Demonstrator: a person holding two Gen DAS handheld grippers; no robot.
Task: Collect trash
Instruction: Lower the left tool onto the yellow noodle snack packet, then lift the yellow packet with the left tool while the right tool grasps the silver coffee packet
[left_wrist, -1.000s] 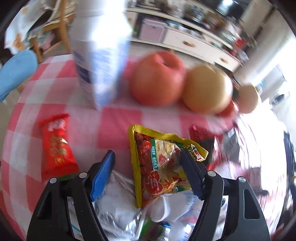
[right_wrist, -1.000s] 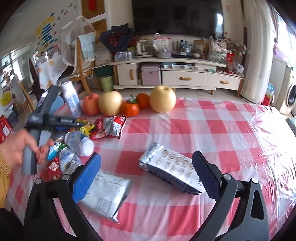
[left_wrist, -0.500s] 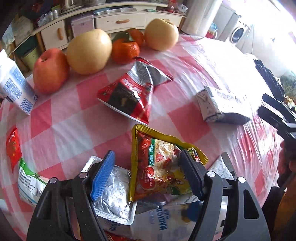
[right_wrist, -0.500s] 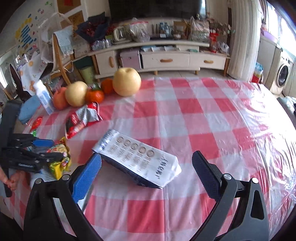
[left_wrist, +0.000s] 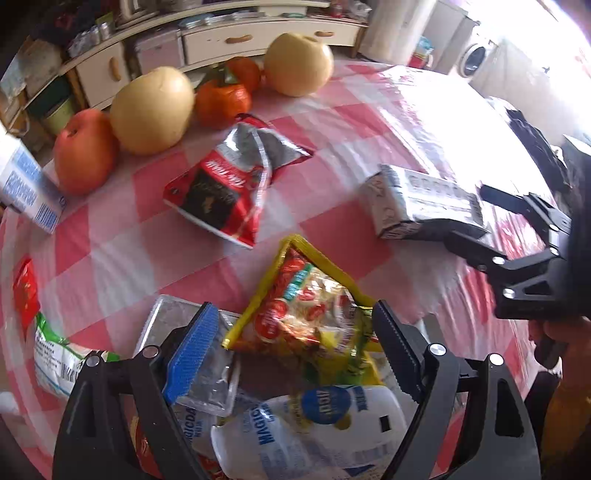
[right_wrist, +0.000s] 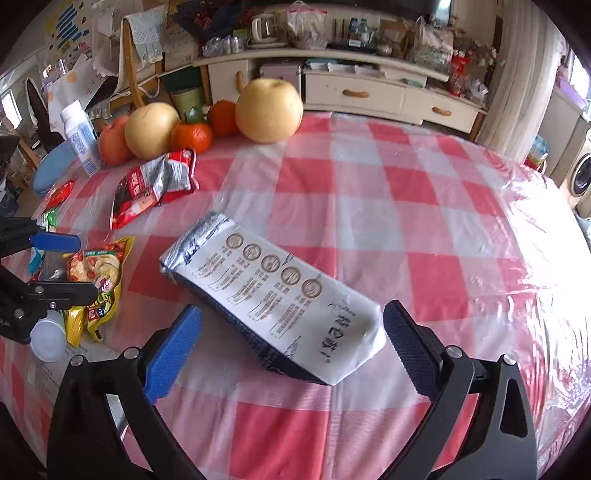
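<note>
Red-and-white checked cloth under clear plastic covers the table (right_wrist: 369, 192). At its far edge stand two pears (right_wrist: 269, 110), an apple (right_wrist: 112, 144), two oranges (right_wrist: 192, 137) and a milk carton (right_wrist: 79, 137). A silver-and-white pouch (right_wrist: 273, 302) lies flat near the table's middle, its near end between the right gripper (right_wrist: 291, 339), whose jaws stand released on either side without touching it. A red-and-black snack bag (right_wrist: 153, 186) lies crumpled just in front of the fruit. The left gripper (left_wrist: 291, 343) is likewise spread wide over a heap of trash at the table's left edge: a yellow wrapper (left_wrist: 306, 314) between its fingers, a foil packet (left_wrist: 207, 365) and a white bottle (left_wrist: 314, 428) beneath. A small red packet (left_wrist: 26, 295) lies near the left edge.
</note>
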